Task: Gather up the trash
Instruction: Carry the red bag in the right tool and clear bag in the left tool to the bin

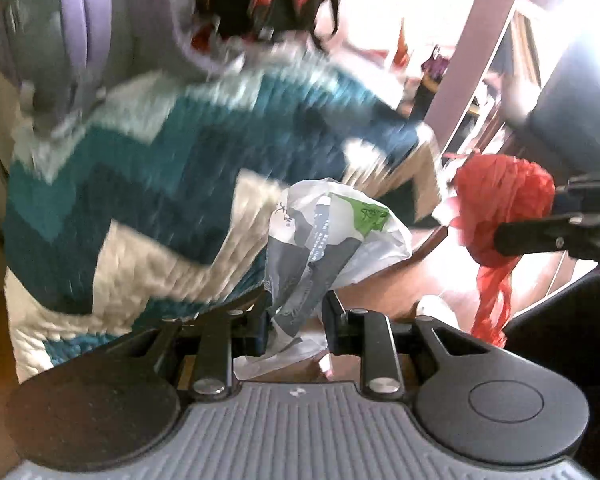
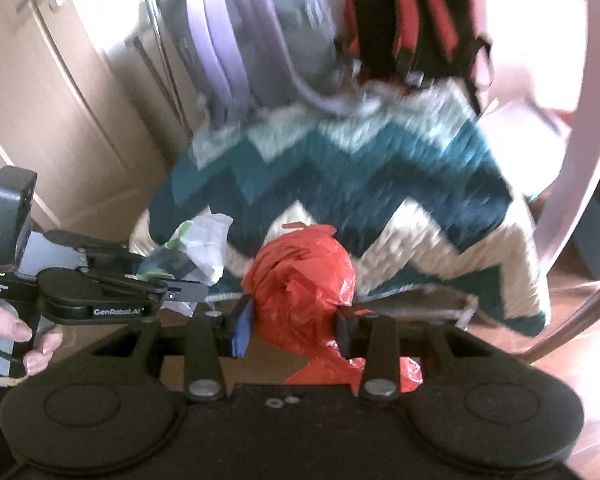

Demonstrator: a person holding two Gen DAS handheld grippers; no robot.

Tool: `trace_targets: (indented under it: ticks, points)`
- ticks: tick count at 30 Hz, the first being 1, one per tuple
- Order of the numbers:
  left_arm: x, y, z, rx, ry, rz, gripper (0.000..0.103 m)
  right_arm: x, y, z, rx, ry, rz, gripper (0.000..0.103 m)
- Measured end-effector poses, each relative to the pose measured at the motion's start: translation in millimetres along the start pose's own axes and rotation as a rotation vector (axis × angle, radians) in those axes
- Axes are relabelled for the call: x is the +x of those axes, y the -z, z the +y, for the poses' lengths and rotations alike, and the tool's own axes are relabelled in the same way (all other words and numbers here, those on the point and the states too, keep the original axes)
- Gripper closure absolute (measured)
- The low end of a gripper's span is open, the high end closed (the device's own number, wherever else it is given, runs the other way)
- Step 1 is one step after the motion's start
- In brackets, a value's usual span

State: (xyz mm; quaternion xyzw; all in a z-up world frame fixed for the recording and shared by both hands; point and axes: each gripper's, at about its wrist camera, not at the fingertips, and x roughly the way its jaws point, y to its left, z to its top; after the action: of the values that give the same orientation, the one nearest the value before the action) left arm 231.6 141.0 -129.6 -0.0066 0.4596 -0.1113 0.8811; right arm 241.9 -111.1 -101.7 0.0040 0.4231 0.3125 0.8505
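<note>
**Two crumpled bags held up in front of a zigzag blanket**

A knitted chevron blanket [image 2: 340,184] in teal, navy and cream is filling the middle of both views, blurred, and draping down toward a reddish wooden floor [image 2: 580,360] at the lower right. Behind it, in the upper part of each frame, a grey and lilac backpack [image 2: 252,32] is sitting beside a black and red backpack [image 2: 404,12].

The left gripper [image 1: 296,320] is clamping a crumpled white plastic bag [image 1: 332,232] with grey and green print, which is bulging above the fingers at centre frame. The right gripper [image 2: 296,320] is pinching a crumpled red plastic bag [image 2: 304,276] between its blue-padded fingers, a loose tail hanging below.

The right wrist view is showing a pale cupboard door [image 2: 40,80] with a metal handle at upper left, and at the left edge the person's hand [image 2: 16,340] gripping the other tool's handle. The left wrist view is offering instead a bright doorway with a pinkish frame [image 1: 472,48] at upper right, with cluttered shelves beyond it too washed out to make out, and the red bag seen from the side at the right, its tail dangling free.
</note>
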Motion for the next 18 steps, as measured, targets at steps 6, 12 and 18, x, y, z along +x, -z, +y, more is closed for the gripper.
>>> trace_targets:
  ticks: [6,12,18]
  points:
    - [-59.7,-36.3,-59.4,0.022,0.023,-0.083,0.077,-78.8,-15.3,-12.4,0.020,0.001,-0.119,0.064]
    - [-109.2,-81.6,-121.4,0.043,0.075,-0.175,0.077,-160.5,-33.8,-36.9,0.043,0.028,-0.248,0.064]
    - [-148.0,-134.2,-197.4,0.116,0.121,-0.281,0.077,-239.6,-51.8,-65.0,0.022,0.147,-0.391,0.064]
